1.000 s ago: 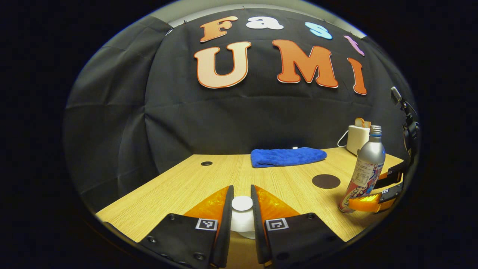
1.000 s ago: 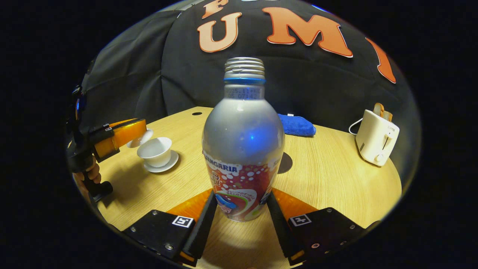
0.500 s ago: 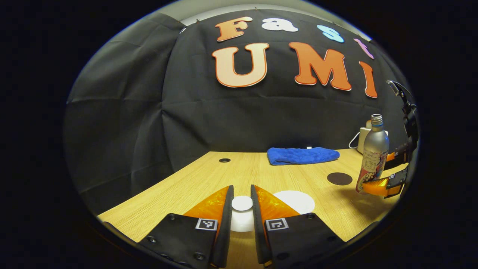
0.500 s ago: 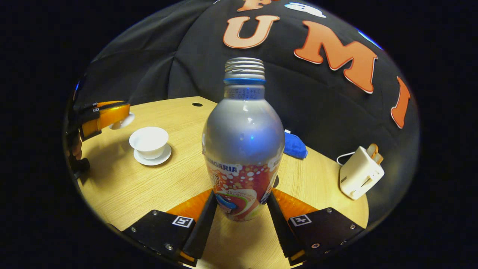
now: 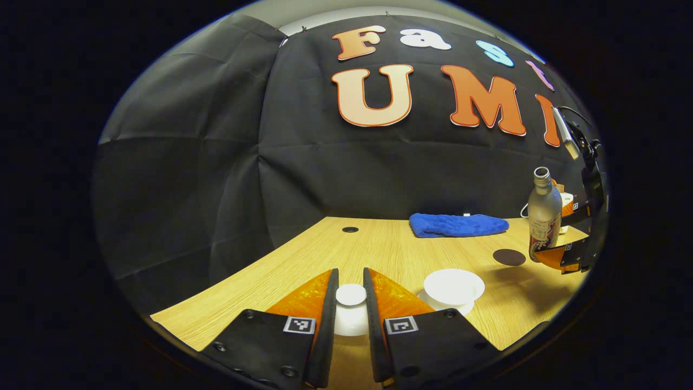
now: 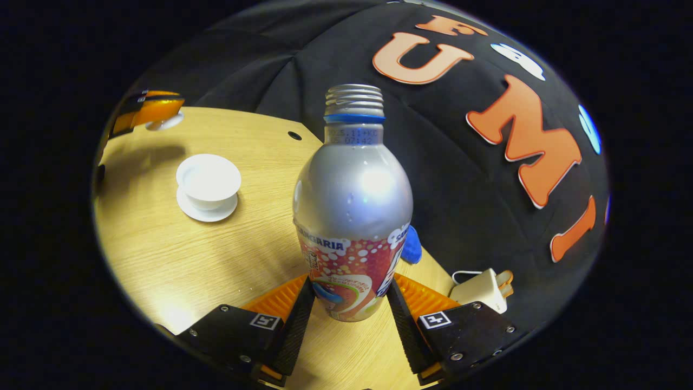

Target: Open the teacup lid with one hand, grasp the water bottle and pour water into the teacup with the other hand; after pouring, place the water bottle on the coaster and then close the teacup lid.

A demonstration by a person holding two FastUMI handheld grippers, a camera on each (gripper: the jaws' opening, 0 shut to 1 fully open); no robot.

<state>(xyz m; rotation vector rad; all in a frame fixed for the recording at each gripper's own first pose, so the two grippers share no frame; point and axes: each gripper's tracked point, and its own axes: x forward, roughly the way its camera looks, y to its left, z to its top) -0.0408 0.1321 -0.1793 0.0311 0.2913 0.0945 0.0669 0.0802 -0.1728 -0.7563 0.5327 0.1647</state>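
Right claw (image 6: 346,309) clamps the water bottle (image 6: 352,206), neck up. Open teacup (image 6: 208,176) lies forward-left of it on the tabletop (image 6: 162,260). Left claw (image 5: 351,309) pinches the lid (image 5: 351,295) aside.

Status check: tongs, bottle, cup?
Left tongs shut on lid, held beside open teacup. Right tongs shut on water bottle, lifted, uncapped. Path to teacup unobstructed.

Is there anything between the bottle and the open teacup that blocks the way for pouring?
Nothing visible does. Only bare table lies between the bottle and the teacup; the left claw holds the lid aside.
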